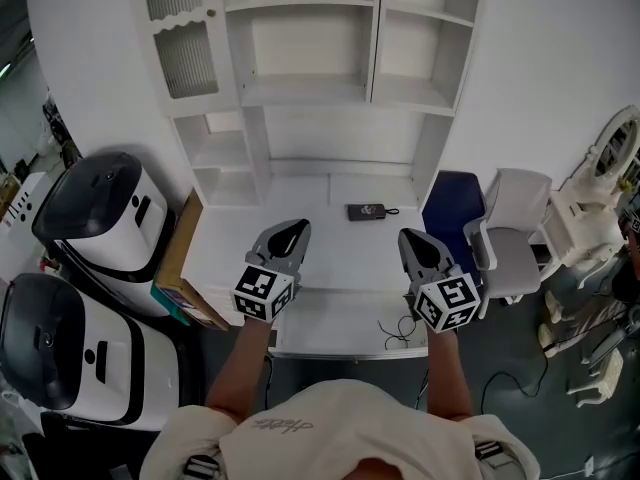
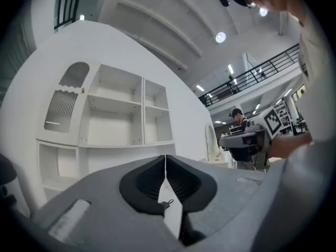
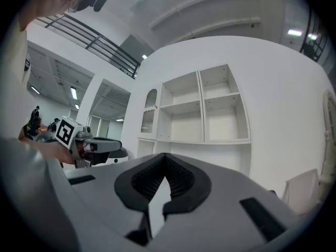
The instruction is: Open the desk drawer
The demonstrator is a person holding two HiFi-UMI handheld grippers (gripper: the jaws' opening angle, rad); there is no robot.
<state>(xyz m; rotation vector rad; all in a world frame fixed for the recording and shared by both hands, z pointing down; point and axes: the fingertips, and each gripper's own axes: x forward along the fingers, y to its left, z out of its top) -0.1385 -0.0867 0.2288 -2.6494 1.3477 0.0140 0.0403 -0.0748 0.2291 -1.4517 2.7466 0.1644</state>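
A white desk (image 1: 330, 243) with a shelf hutch (image 1: 310, 88) stands in front of me. A seam crosses the desktop near its front, and the white strip (image 1: 330, 323) below that seam reaches to the front edge; I cannot tell whether it is the drawer. My left gripper (image 1: 297, 228) hovers over the desk's left half, level, jaws shut and empty. My right gripper (image 1: 410, 238) hovers over the right half, also shut with nothing in it. In the left gripper view the left gripper's (image 2: 166, 157) tips meet against the hutch. The right gripper view shows the right gripper's (image 3: 166, 155) tips touching too.
A small black device (image 1: 366, 211) lies at the back of the desk, and a dark cable (image 1: 400, 330) curls near the front right. A blue chair (image 1: 452, 206) and a grey chair (image 1: 515, 243) stand at the right. Two white machines (image 1: 95, 208) and a cardboard box (image 1: 180, 268) stand at the left.
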